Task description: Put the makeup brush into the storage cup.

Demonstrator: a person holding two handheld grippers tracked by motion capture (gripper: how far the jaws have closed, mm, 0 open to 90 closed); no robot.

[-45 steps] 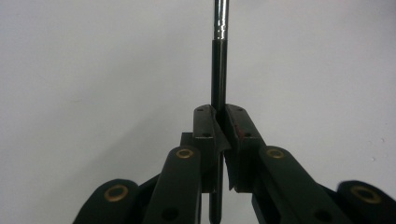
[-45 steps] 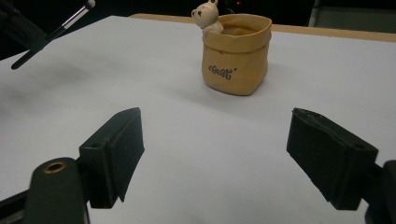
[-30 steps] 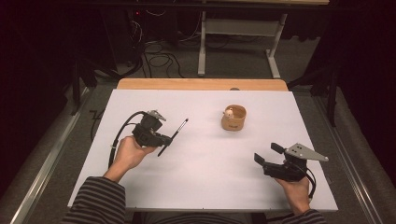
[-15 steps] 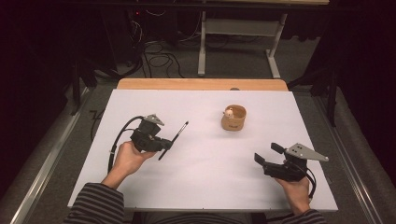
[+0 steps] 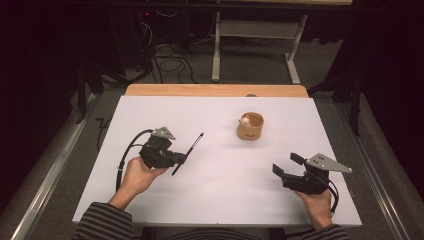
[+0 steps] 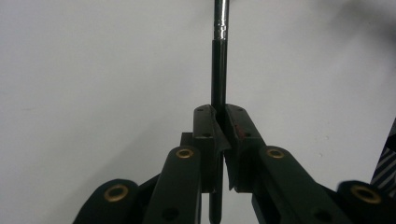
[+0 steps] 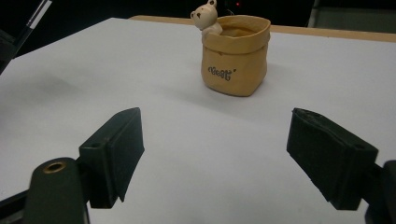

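My left gripper point(image 5: 183, 159) hovers over the left half of the white table point(image 5: 215, 200), shut on a thin black pen point(image 5: 194, 146) that slants up and to the right. In the left gripper view the pen point(image 6: 218, 70) stands straight up out of the closed jaws point(image 6: 218, 117), and its far part is silver. A tan bag-shaped cup point(image 5: 250, 127) with a small bear figure on its rim stands right of centre. My right gripper point(image 5: 288, 165) rests open near the front right, and its jaws point toward the cup point(image 7: 236, 56) with nothing between the pads point(image 7: 116, 149).
A wooden strip point(image 5: 215, 90) runs along the table's far edge. Beyond it are a metal desk frame point(image 5: 250, 45) and cables on the floor. Metal rails flank the table on both sides.
The left gripper, still holding the pen, has drifted slightly toward the near edge. The right gripper has stayed put.
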